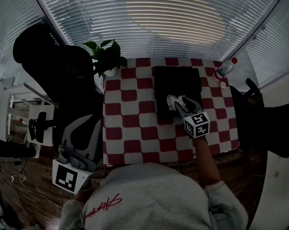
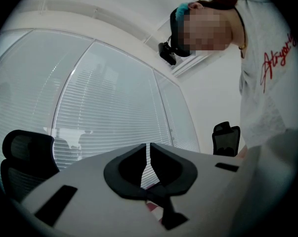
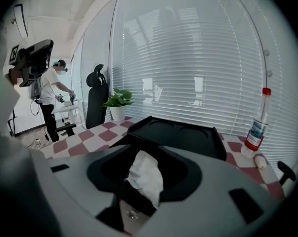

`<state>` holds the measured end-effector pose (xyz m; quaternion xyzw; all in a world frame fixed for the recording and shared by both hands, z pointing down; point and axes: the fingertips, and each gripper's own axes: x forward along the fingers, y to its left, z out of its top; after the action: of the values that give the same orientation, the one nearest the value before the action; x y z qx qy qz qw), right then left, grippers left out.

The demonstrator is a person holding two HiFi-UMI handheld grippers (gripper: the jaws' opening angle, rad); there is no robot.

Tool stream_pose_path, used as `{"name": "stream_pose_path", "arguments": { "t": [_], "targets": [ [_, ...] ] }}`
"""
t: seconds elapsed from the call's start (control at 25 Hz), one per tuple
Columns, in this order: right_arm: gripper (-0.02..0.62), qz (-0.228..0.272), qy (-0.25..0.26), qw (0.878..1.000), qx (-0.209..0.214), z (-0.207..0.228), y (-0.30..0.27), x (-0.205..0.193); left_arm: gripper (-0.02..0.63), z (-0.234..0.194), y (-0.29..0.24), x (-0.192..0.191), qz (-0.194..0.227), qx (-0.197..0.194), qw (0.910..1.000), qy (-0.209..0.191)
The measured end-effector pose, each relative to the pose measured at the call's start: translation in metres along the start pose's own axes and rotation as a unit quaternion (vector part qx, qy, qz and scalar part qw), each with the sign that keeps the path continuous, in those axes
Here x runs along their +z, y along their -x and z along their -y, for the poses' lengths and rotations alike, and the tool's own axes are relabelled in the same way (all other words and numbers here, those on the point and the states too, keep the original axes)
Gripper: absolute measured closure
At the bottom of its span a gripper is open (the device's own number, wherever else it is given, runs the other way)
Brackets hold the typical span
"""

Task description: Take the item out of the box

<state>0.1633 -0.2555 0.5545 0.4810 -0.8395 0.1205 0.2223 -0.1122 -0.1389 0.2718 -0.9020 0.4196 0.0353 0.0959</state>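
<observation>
White tissue (image 3: 146, 177) btwn wide-open R hand-held gripper (image 3: 149, 157)

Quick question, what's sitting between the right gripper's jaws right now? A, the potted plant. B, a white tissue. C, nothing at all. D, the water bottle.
B: the right gripper view shows a white tissue standing between the parted jaws of the right gripper, in front of the black box.
</observation>
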Motion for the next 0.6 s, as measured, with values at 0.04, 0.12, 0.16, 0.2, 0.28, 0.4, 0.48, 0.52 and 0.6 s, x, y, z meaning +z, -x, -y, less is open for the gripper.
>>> {"name": "stream_pose_path", "arguments": {
  "t": [0.04, 0.12, 0.16, 0.2, 0.28, 0.4, 0.48, 0.52, 0.6],
  "targets": [
    [0.436, -0.003, 0.0, 1.0, 0.001, 0.0, 0.0, -0.001, 0.571, 0.0, 0.0, 0.0, 0.0, 0.0, 1.0, -0.001],
    [0.433, -0.008, 0.001, 1.0, 0.003, 0.001, -0.001, -0.003, 0.571, 0.0, 0.0, 0.0, -0.001, -0.001, 1.0, -0.001],
    [0.433, -0.011, 0.002, 1.0, 0.004, 0.001, -0.002, -0.004, 0.571, 0.0, 0.0, 0.0, -0.001, -0.001, 1.0, -0.001],
    [0.432, -0.014, 0.002, 1.0, 0.005, 0.001, -0.003, -0.005, 0.571, 0.0, 0.0, 0.001, -0.001, 0.0, 1.0, -0.001],
    [0.43, -0.019, 0.003, 1.0, 0.006, 0.001, -0.004, -0.006, 0.571, -0.001, 0.001, 0.002, -0.001, -0.001, 1.0, -0.002],
    [0.43, -0.027, 0.003, 1.0, 0.006, 0.002, -0.007, -0.008, 0.571, -0.002, 0.001, 0.003, -0.001, -0.002, 1.0, -0.004],
    [0.43, -0.033, 0.003, 0.999, 0.008, 0.002, -0.009, -0.009, 0.571, -0.004, 0.002, 0.004, -0.001, -0.001, 1.0, -0.005],
    [0.428, -0.037, 0.004, 0.999, 0.009, 0.002, -0.01, -0.009, 0.571, -0.004, 0.002, 0.004, -0.002, -0.001, 1.0, -0.006],
    [0.428, -0.045, 0.006, 0.999, 0.01, 0.002, -0.012, -0.011, 0.571, -0.006, 0.003, 0.005, -0.002, 0.0, 1.0, -0.007]
  ]
}}
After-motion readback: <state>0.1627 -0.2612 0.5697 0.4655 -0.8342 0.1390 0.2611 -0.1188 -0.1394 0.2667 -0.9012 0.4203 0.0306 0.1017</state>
